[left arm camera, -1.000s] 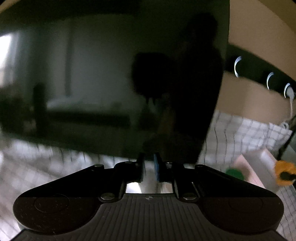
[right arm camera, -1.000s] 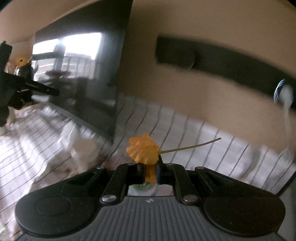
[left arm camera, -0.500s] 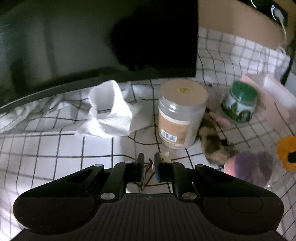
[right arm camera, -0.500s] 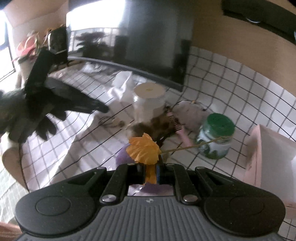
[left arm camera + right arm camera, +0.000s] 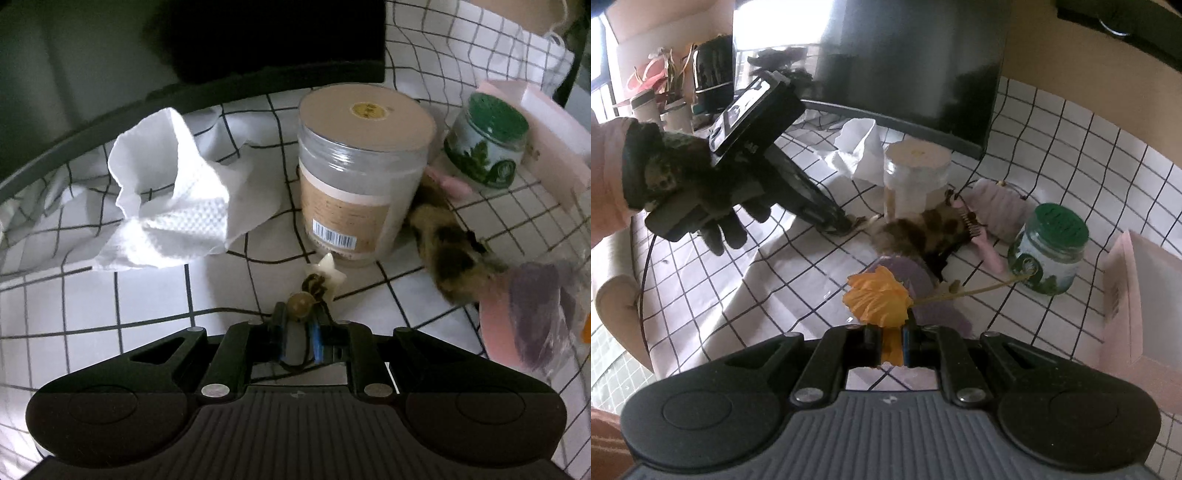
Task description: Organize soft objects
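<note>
On a table (image 5: pixel 92 332) draped in a grid-checked cloth, risks are ranked from the largest thing down. The dark monitor (image 5: pixel 908 62) behind could be struck if either arm is lifted carelessly. The tall clear jar (image 5: pixel 354 177), standing just beyond the left hand-held gripper (image 5: pixel 297 332), could be knocked over by a forward push, and with it the crumpled paper towel (image 5: pixel 173 199) and the furry spotted toy (image 5: pixel 447 251) that lies against it. The left jaws have just been opening, and a small corded charm with a bead and white star (image 5: pixel 317 288) lies between them; it is judged that a late closing would let the cord slip out. The right hand-held gripper (image 5: pixel 890 338) is pressed together on an orange artificial flower (image 5: pixel 879 299), whose thin stem (image 5: pixel 975 291) reaches toward the green-lidded jar (image 5: pixel 1049 251) and could snag there.
</note>
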The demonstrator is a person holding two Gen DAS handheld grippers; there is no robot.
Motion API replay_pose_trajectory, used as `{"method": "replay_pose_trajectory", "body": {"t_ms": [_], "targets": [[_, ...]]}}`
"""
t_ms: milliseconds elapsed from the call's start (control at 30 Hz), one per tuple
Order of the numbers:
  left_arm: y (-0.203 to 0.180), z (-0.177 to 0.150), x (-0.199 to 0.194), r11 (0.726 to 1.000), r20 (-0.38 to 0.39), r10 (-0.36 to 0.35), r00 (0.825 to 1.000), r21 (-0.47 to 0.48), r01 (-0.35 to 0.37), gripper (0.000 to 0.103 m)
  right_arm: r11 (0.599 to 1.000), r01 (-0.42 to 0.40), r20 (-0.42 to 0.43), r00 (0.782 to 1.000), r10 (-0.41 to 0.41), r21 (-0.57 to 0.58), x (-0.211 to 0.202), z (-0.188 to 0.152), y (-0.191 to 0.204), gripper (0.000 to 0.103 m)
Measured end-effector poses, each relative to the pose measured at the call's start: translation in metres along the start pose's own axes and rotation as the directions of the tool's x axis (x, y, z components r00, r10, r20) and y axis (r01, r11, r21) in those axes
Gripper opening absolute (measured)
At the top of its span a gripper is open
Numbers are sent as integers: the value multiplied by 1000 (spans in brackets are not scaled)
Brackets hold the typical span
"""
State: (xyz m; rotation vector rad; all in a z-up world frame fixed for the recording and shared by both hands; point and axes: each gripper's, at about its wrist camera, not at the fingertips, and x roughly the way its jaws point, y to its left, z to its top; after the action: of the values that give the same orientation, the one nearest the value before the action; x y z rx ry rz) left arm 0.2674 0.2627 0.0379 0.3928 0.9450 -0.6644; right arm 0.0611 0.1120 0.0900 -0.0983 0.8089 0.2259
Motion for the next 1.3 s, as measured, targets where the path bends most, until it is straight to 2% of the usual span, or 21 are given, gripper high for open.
{"method": "replay_pose_trajectory", "body": {"t_ms": [100,233,267,500,700,800,900,967,1000,1067,1133,1200,1267,1300], "targets": [[1,1,2,1000,-13,-14,1000,-16,14,18,1000,-1,-11,1000,1,17,4,-3,1,10],[-4,-5,1,999,23,11,1000,-35,-10,18,1000,4,-14,1000,-3,20,5,-3,4,10],[-6,-7,0,999,35,15,999,-44,-14,11,1000,6,-11,1000,-6,15,4,-3,5,10],[-14,-18,-3,996,120,57,991,-73,-48,6,999,22,10,1000,-22,-33,-1,3,9,10],[-14,-24,-31,992,219,76,973,-117,-51,6,998,32,24,999,-31,-51,-5,7,5,10],[-14,-26,-43,988,241,96,966,-140,-63,6,998,33,28,999,-32,-53,-6,8,2,10],[-2,-27,-38,977,201,29,979,-215,15,7,998,27,27,999,-26,-54,-6,9,2,10],[3,-29,-29,962,143,-6,990,-268,44,9,998,11,20,1000,-10,-55,-5,9,3,10],[3,-30,-25,962,110,-1,994,-272,31,10,998,1,14,1000,0,-57,-5,9,4,10],[-10,-34,-16,975,57,23,998,-222,-10,13,997,-14,7,1000,14,-73,-5,6,9,10],[-25,-38,-16,990,76,51,996,-135,-41,17,996,-12,2,1000,12,-89,-7,0,12,10],[-31,-37,-15,994,66,22,998,-105,-15,22,997,7,-7,1000,-7,-72,-7,-4,8,10],[-35,-36,-15,995,57,-15,998,-94,21,43,999,27,-22,999,-27,-32,-5,-6,-1,10],[-38,-35,-14,996,51,-36,998,-78,40,48,999,33,-28,999,-34,-16,-4,-7,-4,10]]}}
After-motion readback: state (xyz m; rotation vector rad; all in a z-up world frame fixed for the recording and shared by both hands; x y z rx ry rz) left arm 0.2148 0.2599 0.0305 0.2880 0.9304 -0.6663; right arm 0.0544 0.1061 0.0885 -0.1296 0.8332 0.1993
